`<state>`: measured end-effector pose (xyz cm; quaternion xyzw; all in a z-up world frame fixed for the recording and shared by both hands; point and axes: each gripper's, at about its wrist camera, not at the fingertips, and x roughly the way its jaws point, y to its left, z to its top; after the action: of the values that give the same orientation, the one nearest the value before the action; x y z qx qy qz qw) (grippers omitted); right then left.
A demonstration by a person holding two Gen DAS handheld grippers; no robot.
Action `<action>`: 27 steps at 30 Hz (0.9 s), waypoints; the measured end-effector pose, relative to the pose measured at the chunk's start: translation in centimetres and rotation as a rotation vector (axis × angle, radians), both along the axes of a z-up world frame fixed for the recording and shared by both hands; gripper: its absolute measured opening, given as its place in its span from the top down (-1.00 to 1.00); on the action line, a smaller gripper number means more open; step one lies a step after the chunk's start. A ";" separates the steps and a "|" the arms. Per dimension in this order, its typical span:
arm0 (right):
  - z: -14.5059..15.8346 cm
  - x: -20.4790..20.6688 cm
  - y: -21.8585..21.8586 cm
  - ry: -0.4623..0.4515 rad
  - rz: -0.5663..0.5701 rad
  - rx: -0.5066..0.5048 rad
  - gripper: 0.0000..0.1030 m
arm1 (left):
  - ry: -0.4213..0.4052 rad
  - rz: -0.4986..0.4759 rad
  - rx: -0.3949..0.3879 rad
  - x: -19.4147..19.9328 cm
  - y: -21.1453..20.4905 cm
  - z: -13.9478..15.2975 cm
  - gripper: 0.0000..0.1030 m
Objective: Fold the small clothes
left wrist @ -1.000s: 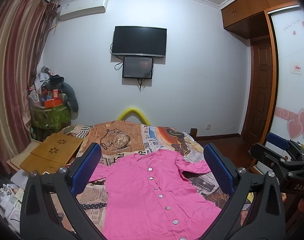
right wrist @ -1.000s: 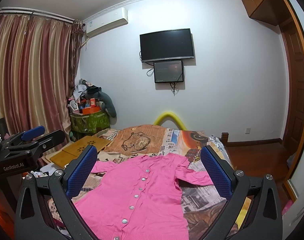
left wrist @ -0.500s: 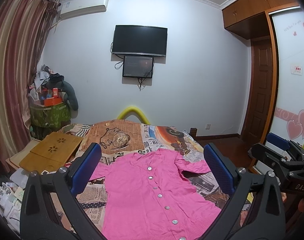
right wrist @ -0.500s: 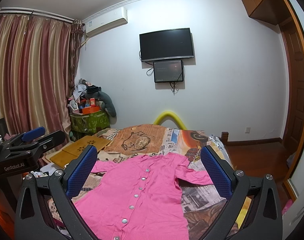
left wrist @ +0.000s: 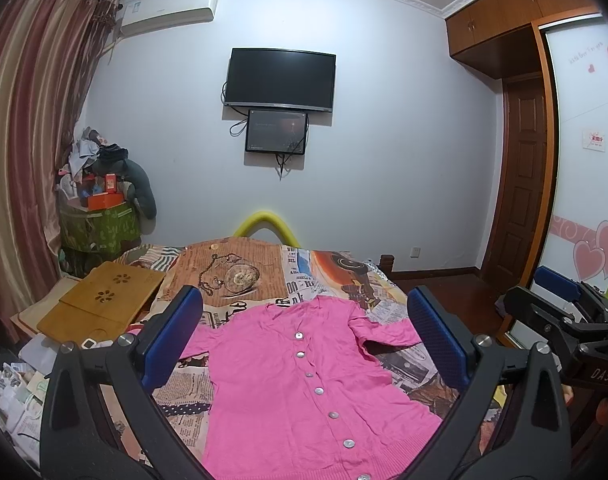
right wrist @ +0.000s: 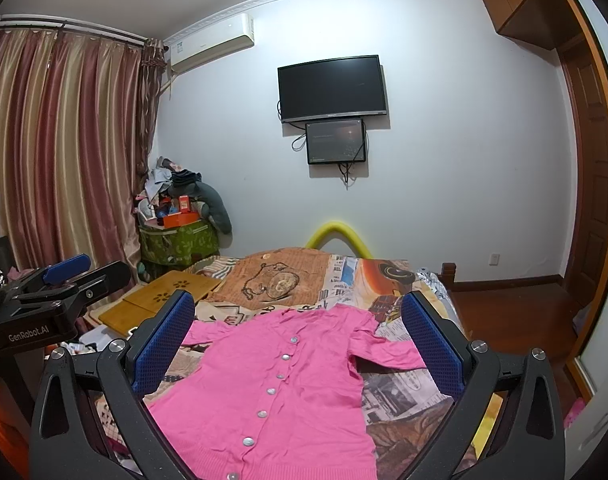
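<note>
Both grippers held wide apart above a pink cardigan spread on a bed.

Left wrist view: the left gripper (left wrist: 304, 336) has its blue-padded fingers (left wrist: 172, 340) spread wide with nothing between them. Below lies the cardigan (left wrist: 304, 392), flat and buttoned, its hem nearest the camera and collar toward the far wall, on a printed bedspread (left wrist: 240, 272). One sleeve (left wrist: 387, 330) reaches out to the right. The right gripper (left wrist: 559, 300) shows at the right edge, clear of the cloth. A wooden tray (left wrist: 104, 304) sits left of the cardigan.
Right wrist view: the right gripper (right wrist: 298, 340) is likewise spread wide and empty over the cardigan (right wrist: 272, 388); the sleeve (right wrist: 387, 354) lies beside its right finger (right wrist: 433, 352). The left gripper (right wrist: 64, 276) shows at the left edge, above the bed's side.
</note>
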<state>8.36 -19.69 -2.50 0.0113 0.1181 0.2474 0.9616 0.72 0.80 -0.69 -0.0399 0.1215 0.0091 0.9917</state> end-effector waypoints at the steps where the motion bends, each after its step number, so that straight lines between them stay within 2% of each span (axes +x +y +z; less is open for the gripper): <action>1: 0.0 0.0 0.0 0.000 -0.001 0.000 -0.99 | 0.000 0.001 0.000 0.0 0.0 0.0 -1.00; 27: 0.2 0.0 -0.1 0.000 -0.001 -0.001 -0.99 | 0.003 0.006 -0.013 0.1 0.1 -0.1 -1.00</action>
<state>8.32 -19.80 -2.29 0.0107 0.1184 0.2469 0.9617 0.82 0.95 -0.80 -0.0466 0.1228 0.0112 0.9913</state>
